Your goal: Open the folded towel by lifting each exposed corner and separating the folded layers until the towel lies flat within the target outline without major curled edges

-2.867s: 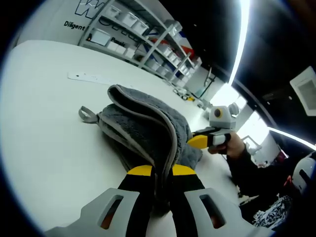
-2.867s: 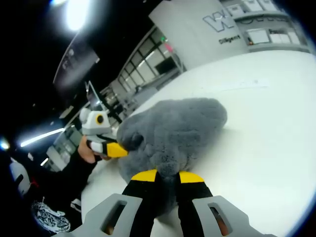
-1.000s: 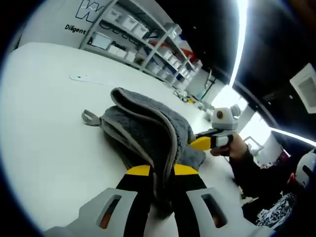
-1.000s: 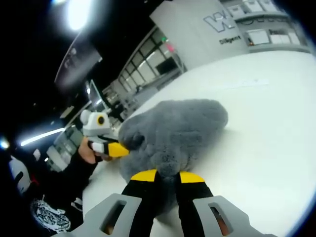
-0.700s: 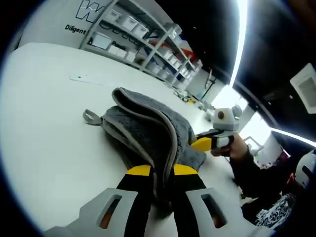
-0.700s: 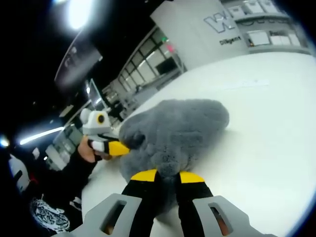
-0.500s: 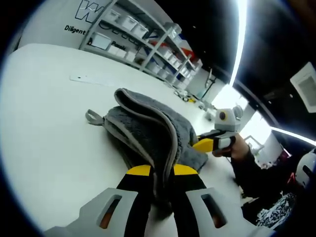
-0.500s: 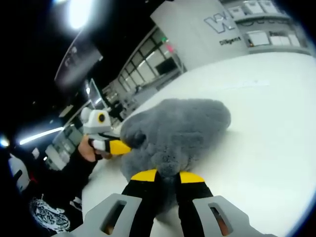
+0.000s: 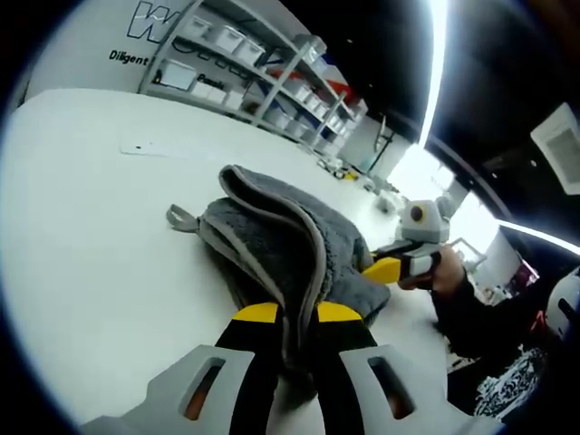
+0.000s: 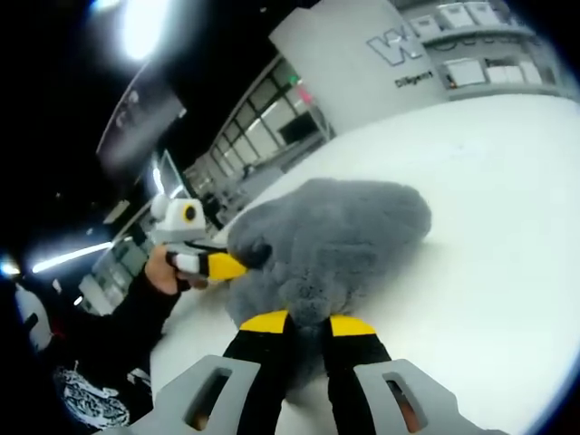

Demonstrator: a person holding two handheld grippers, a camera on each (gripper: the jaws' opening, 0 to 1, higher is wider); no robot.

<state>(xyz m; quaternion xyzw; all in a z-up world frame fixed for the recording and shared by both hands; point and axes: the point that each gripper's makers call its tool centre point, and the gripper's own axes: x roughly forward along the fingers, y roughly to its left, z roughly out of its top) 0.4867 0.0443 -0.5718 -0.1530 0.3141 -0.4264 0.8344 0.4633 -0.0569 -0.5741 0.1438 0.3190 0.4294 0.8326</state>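
Folded grey plush towel (image 9: 272, 240) with a pale hemmed edge and a small hanging loop (image 9: 181, 218) lay bunched on the white table (image 9: 82, 245). The left gripper (image 9: 288, 314), yellow-tipped with black jaws, was clamped on the towel's raised hem. The right gripper (image 10: 298, 323) was likewise closed on the towel's fluffy edge at the opposite side.
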